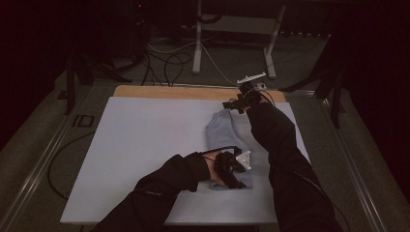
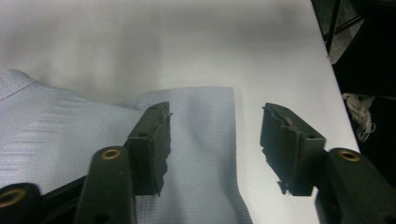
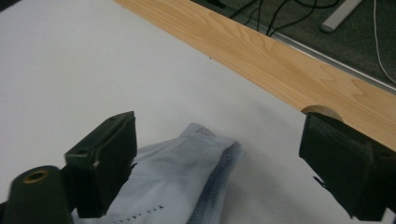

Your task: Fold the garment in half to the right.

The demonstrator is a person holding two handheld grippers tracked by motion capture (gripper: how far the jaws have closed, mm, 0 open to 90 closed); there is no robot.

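A light blue folded cloth (image 1: 223, 133) lies on the white table top (image 1: 145, 145), right of centre. My left gripper (image 1: 236, 180) hovers over the cloth's near end, its jaws apart. In the left gripper view the left gripper (image 2: 215, 140) stands open over the cloth (image 2: 56, 135), whose straight edge runs between the jaws with no pad pressing on it. My right gripper (image 1: 231, 104) is at the cloth's far end. In the right gripper view the right gripper (image 3: 219, 133) is wide open above the cloth's stitched corner (image 3: 187, 172), clear of it.
A bare wooden strip (image 1: 169, 92) (image 3: 280, 60) runs along the table's far edge. Behind it on the floor are cables (image 1: 169, 63) and a white desk frame (image 1: 197, 43). The table's right edge (image 2: 336, 93) is close to the left gripper.
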